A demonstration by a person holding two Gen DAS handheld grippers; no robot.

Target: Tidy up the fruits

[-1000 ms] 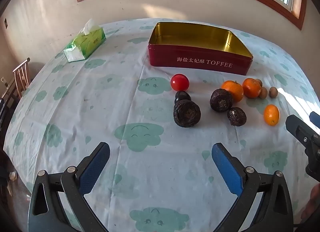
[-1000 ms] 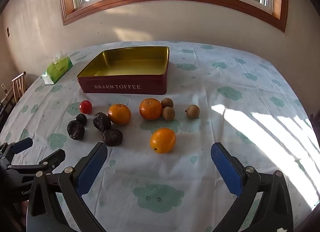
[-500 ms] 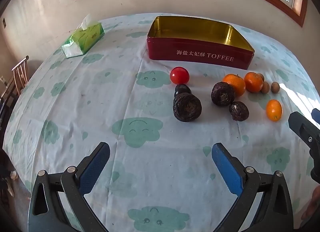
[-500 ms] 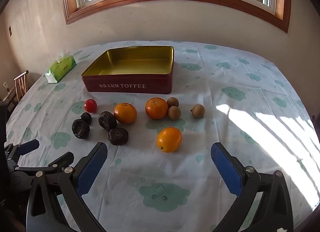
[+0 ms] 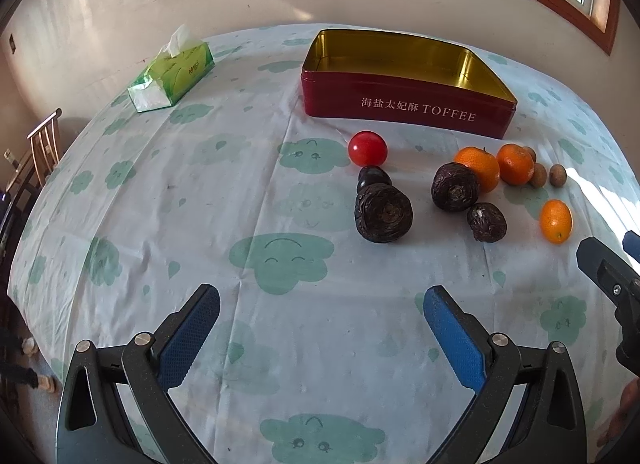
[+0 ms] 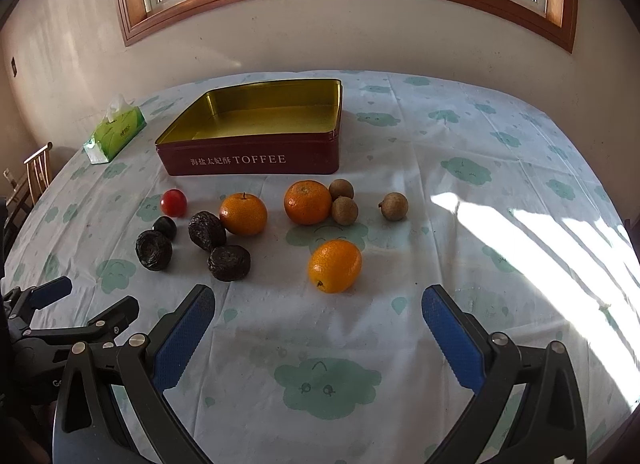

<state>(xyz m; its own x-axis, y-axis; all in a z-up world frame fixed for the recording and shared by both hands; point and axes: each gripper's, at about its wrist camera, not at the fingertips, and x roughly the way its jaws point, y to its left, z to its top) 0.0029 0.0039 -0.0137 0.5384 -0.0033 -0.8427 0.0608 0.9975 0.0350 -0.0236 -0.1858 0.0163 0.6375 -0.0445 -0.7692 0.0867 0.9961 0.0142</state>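
An empty red toffee tin stands at the back of the table. In front of it lie a red tomato, a small dark plum, three wrinkled dark fruits, two mandarins, a small orange and three brown longans. My left gripper is open and empty, short of the big wrinkled fruit. My right gripper is open and empty, just short of the small orange.
A green tissue box sits at the back left. A wooden chair stands off the table's left edge. The wall and window lie behind the tin. Sunlight falls on the cloth at the right.
Both grippers have drifted slightly; the view shifts a little and the fruits sit a bit closer in the right view. Nothing was grasped or moved.
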